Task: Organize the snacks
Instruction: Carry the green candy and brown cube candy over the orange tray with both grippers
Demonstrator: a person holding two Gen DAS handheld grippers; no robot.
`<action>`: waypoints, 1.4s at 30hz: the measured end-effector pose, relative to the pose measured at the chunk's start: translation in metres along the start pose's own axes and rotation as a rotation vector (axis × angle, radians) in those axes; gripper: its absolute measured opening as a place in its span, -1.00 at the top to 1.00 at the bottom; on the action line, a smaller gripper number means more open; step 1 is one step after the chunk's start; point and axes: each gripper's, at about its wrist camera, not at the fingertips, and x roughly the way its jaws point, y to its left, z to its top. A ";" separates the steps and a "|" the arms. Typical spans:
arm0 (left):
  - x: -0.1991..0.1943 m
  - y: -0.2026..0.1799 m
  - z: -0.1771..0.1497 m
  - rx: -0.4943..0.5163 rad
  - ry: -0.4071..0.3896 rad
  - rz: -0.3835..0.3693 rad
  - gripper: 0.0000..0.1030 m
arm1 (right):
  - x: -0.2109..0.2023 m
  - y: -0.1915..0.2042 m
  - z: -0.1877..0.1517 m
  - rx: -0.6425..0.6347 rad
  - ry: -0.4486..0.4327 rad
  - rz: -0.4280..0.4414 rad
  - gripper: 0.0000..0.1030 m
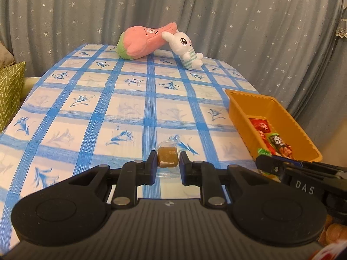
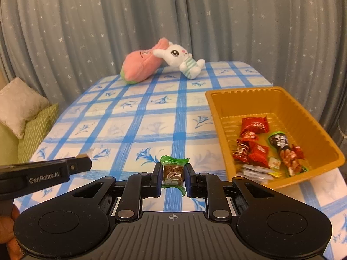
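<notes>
A brown candy [image 1: 167,157] is gripped by the left claw [image 1: 168,162]; a green-wrapped sweet [image 2: 173,171], seen whole only in the right view, is gripped by the right claw [image 2: 173,175], tray [image 2: 219,112] to its right.

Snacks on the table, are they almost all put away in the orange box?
Nearly. Several wrapped snacks already lie in the orange box. Two are in hand: the left gripper pinches a brown candy in clear wrap, and the right gripper pinches a green-wrapped candy. Both are outside the box, so dropping them in is what is left. No other loose snacks show on the tablecloth.
</notes>
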 end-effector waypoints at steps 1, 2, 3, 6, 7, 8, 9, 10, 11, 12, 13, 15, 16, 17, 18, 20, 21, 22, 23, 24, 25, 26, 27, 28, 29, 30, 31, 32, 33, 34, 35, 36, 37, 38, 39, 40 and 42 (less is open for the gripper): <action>-0.004 -0.002 -0.001 -0.002 0.001 -0.002 0.64 | -0.005 0.000 -0.001 0.002 -0.003 0.000 0.60; -0.007 -0.004 -0.002 -0.003 0.002 -0.004 0.64 | -0.009 -0.001 -0.001 0.002 -0.008 0.000 0.60; -0.010 -0.006 -0.004 -0.002 0.002 -0.007 0.64 | -0.014 -0.001 -0.001 0.002 -0.012 0.000 0.60; -0.019 -0.015 -0.008 0.009 0.000 -0.014 0.64 | -0.026 -0.004 -0.003 0.004 -0.024 0.000 0.60; -0.021 -0.017 -0.009 0.009 0.001 -0.017 0.64 | -0.030 -0.006 -0.003 0.005 -0.027 -0.001 0.60; -0.024 -0.020 -0.010 0.010 0.000 -0.019 0.64 | -0.033 -0.007 -0.004 0.006 -0.029 -0.003 0.60; -0.026 -0.022 -0.010 0.014 -0.001 -0.022 0.64 | -0.037 -0.008 -0.005 0.008 -0.031 -0.004 0.60; -0.028 -0.025 -0.011 0.018 -0.002 -0.024 0.64 | -0.040 -0.010 -0.006 0.009 -0.033 -0.006 0.60; -0.030 -0.027 -0.011 0.022 -0.003 -0.027 0.64 | -0.042 -0.011 -0.007 0.011 -0.035 -0.008 0.60; -0.031 -0.030 -0.011 0.025 -0.004 -0.029 0.64 | -0.045 -0.013 -0.007 0.013 -0.037 -0.010 0.60; -0.032 -0.032 -0.011 0.029 -0.005 -0.031 0.64 | -0.048 -0.014 -0.008 0.016 -0.039 -0.013 0.60; -0.033 -0.036 -0.010 0.035 -0.007 -0.036 0.64 | -0.053 -0.018 -0.009 0.023 -0.042 -0.018 0.60; -0.034 -0.038 -0.011 0.038 -0.008 -0.038 0.64 | -0.054 -0.021 -0.010 0.025 -0.044 -0.020 0.60; -0.035 -0.040 -0.010 0.041 -0.009 -0.041 0.64 | -0.056 -0.023 -0.010 0.028 -0.046 -0.023 0.60; -0.036 -0.042 -0.010 0.043 -0.010 -0.044 0.64 | -0.058 -0.025 -0.010 0.030 -0.048 -0.025 0.60; -0.036 -0.046 -0.010 0.050 -0.011 -0.050 0.64 | -0.061 -0.028 -0.011 0.037 -0.050 -0.030 0.60; -0.037 -0.048 -0.010 0.053 -0.011 -0.053 0.64 | -0.063 -0.030 -0.011 0.040 -0.051 -0.032 0.60; -0.036 -0.050 -0.010 0.056 -0.011 -0.056 0.64 | -0.063 -0.032 -0.010 0.043 -0.052 -0.035 0.60; -0.037 -0.052 -0.010 0.060 -0.011 -0.059 0.64 | -0.065 -0.034 -0.011 0.046 -0.054 -0.037 0.60; -0.037 -0.054 -0.010 0.063 -0.011 -0.062 0.64 | -0.066 -0.036 -0.011 0.050 -0.056 -0.040 0.60; -0.037 -0.056 -0.010 0.065 -0.011 -0.065 0.64 | -0.067 -0.038 -0.011 0.054 -0.058 -0.043 0.60; -0.036 -0.058 -0.010 0.068 -0.010 -0.068 0.64 | -0.068 -0.040 -0.011 0.058 -0.060 -0.046 0.60; -0.036 -0.060 -0.009 0.071 -0.010 -0.071 0.64 | -0.069 -0.042 -0.011 0.061 -0.061 -0.049 0.60; -0.035 -0.061 -0.009 0.073 -0.008 -0.074 0.64 | -0.070 -0.044 -0.011 0.065 -0.063 -0.051 0.60; -0.035 -0.063 -0.009 0.074 -0.008 -0.077 0.64 | -0.071 -0.047 -0.010 0.069 -0.065 -0.055 0.60; -0.034 -0.065 -0.009 0.076 -0.007 -0.079 0.64 | -0.072 -0.049 -0.010 0.073 -0.067 -0.058 0.60; -0.034 -0.067 -0.009 0.079 -0.007 -0.083 0.64 | -0.072 -0.050 -0.010 0.077 -0.068 -0.062 0.60; -0.034 -0.069 -0.008 0.081 -0.007 -0.086 0.64 | -0.072 -0.053 -0.010 0.081 -0.069 -0.066 0.60; -0.034 -0.071 -0.008 0.083 -0.007 -0.089 0.64 | -0.073 -0.055 -0.009 0.085 -0.071 -0.069 0.60; -0.033 -0.072 -0.008 0.084 -0.007 -0.093 0.64 | -0.074 -0.057 -0.009 0.089 -0.072 -0.073 0.60; -0.033 -0.074 -0.008 0.085 -0.006 -0.097 0.64 | -0.074 -0.059 -0.009 0.092 -0.074 -0.077 0.60; -0.032 -0.076 -0.007 0.086 -0.005 -0.101 0.64 | -0.075 -0.061 -0.008 0.095 -0.075 -0.081 0.60; -0.032 -0.078 -0.007 0.087 -0.005 -0.104 0.64 | -0.076 -0.063 -0.009 0.098 -0.076 -0.084 0.60; -0.031 -0.080 -0.007 0.089 -0.006 -0.107 0.64 | -0.076 -0.065 -0.008 0.102 -0.077 -0.088 0.60; -0.031 -0.081 -0.006 0.092 -0.006 -0.110 0.64 | -0.077 -0.068 -0.008 0.105 -0.078 -0.092 0.60; -0.030 -0.083 -0.006 0.095 -0.005 -0.114 0.64 | -0.077 -0.070 -0.008 0.109 -0.078 -0.096 0.60; -0.029 -0.087 -0.005 0.099 -0.005 -0.122 0.64 | -0.077 -0.074 -0.007 0.117 -0.079 -0.103 0.60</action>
